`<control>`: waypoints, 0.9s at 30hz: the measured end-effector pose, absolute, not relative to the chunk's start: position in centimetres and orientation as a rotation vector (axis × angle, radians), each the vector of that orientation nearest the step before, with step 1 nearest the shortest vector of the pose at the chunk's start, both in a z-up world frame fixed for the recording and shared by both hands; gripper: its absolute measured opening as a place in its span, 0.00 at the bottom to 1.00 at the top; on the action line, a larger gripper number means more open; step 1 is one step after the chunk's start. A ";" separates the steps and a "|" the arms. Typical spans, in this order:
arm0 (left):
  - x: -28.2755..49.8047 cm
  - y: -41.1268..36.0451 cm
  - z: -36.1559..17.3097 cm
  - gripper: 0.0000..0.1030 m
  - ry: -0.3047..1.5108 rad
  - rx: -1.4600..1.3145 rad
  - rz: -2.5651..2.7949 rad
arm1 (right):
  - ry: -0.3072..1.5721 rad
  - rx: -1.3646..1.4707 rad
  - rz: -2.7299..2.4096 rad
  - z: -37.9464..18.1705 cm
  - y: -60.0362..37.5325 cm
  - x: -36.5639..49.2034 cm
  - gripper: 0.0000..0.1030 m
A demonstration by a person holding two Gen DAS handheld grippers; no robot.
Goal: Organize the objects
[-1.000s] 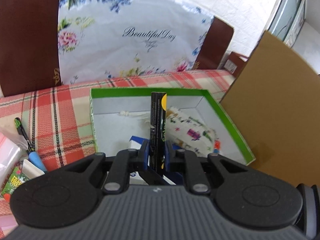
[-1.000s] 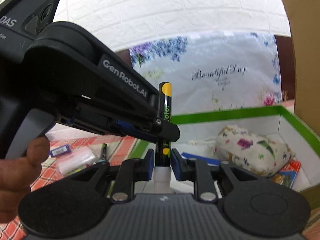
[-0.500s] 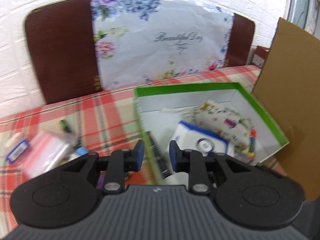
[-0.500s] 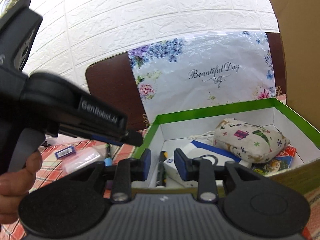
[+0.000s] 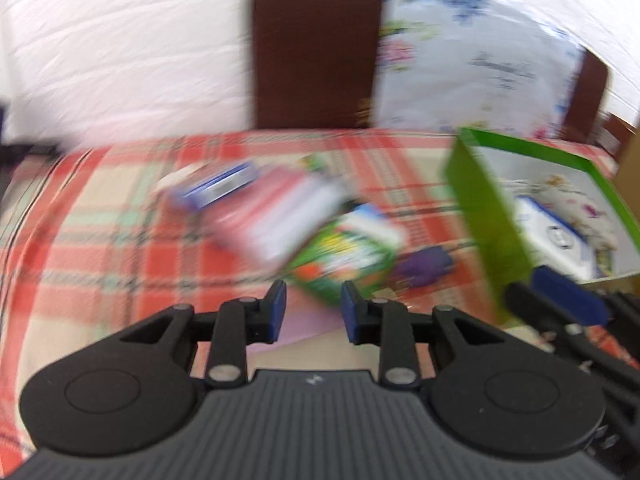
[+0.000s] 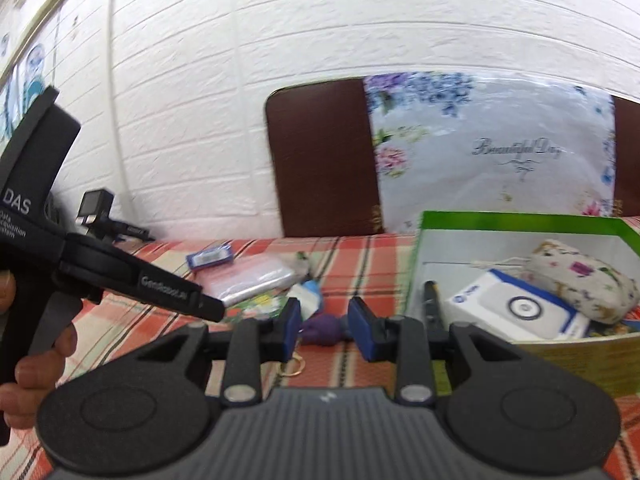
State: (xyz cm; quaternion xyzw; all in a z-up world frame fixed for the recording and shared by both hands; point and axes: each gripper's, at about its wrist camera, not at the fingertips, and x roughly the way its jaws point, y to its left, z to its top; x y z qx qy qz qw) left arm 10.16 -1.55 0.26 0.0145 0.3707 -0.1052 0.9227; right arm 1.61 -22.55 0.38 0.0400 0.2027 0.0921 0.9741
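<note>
A green-rimmed white box (image 6: 520, 222) stands on the checked tablecloth at the right; it also shows in the left wrist view (image 5: 484, 216). Inside lie a black marker (image 6: 432, 300), a white and blue carton (image 6: 516, 308) and a floral pouch (image 6: 580, 280). My left gripper (image 5: 313, 312) is open and empty, above a green packet (image 5: 348, 256). My right gripper (image 6: 324, 328) is open and empty, with a purple keychain (image 6: 324, 328) on the table between its fingers. The left view is blurred.
Loose on the cloth left of the box lie a clear plastic pack (image 6: 248, 280), a blue card (image 6: 210, 256) and a white and blue tube (image 6: 308, 296). A brown chair back with a floral bag (image 6: 488, 152) stands behind the table. A white brick wall is beyond.
The black marker, held upright by both grippers a second ago, now lies in the box. Both grippers have opened and swung left, away from the box toward the loose items.
</note>
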 end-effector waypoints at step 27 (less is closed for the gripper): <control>7.3 8.5 -2.7 0.37 0.872 -0.370 -0.333 | 0.581 -0.187 0.429 -2.7 -14.5 6.1 0.64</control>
